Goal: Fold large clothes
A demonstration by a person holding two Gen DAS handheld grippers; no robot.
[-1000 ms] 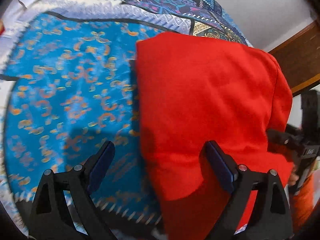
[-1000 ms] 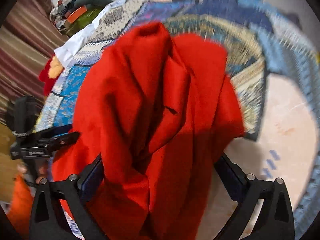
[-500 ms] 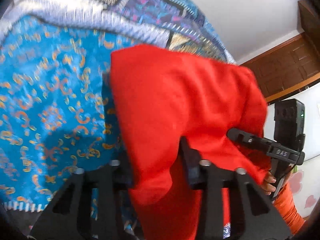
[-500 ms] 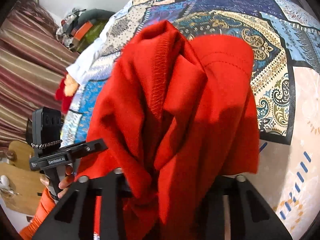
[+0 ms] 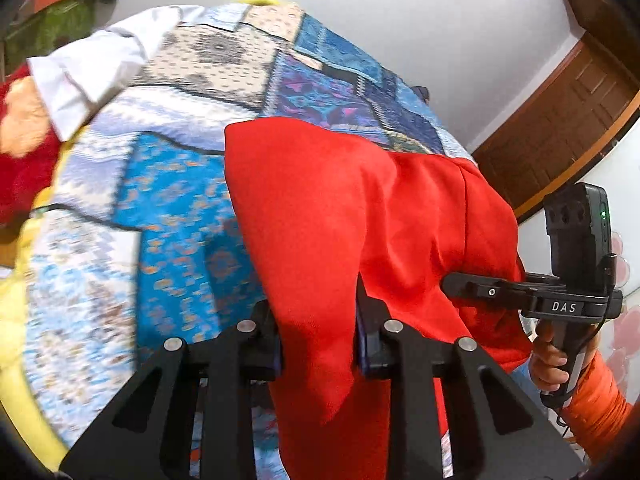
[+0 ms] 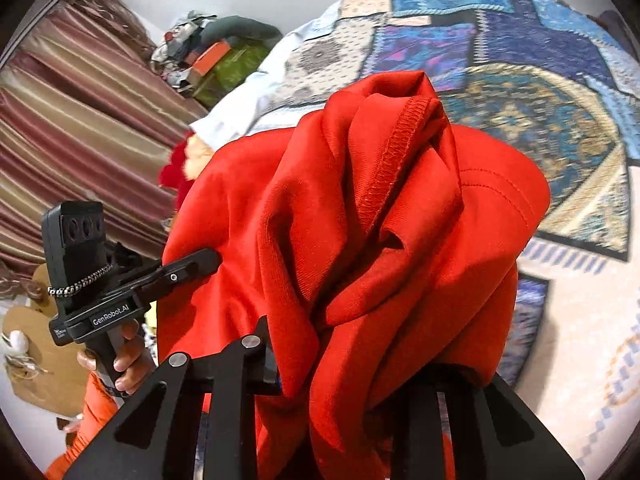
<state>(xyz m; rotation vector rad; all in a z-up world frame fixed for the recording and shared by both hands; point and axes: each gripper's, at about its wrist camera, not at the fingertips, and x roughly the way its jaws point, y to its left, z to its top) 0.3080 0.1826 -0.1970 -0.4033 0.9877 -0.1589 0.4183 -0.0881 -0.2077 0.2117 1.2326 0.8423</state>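
A large red garment (image 5: 340, 208) lies over a patterned blue quilt (image 5: 180, 216) on a bed. My left gripper (image 5: 318, 344) is shut on its near edge, the cloth pinched between the blue pads. My right gripper (image 6: 344, 368) is shut on a bunched, hemmed part of the same red garment (image 6: 380, 220); its right finger is hidden under the cloth. The right gripper also shows in the left wrist view (image 5: 472, 288), at the garment's right side. The left gripper shows in the right wrist view (image 6: 188, 268), at its left side.
A white cloth (image 5: 92, 68) and a red-and-orange plush item (image 5: 20, 152) lie at the bed's far left. A pile of clutter (image 6: 216, 56) sits by striped curtains (image 6: 72, 128). A wooden door (image 5: 560, 120) is at the right. A patterned rug (image 6: 580, 360) covers the floor.
Both grippers have closed on the red garment's edge. The cameras have tilted up, and the garment has lifted and bunched toward me.
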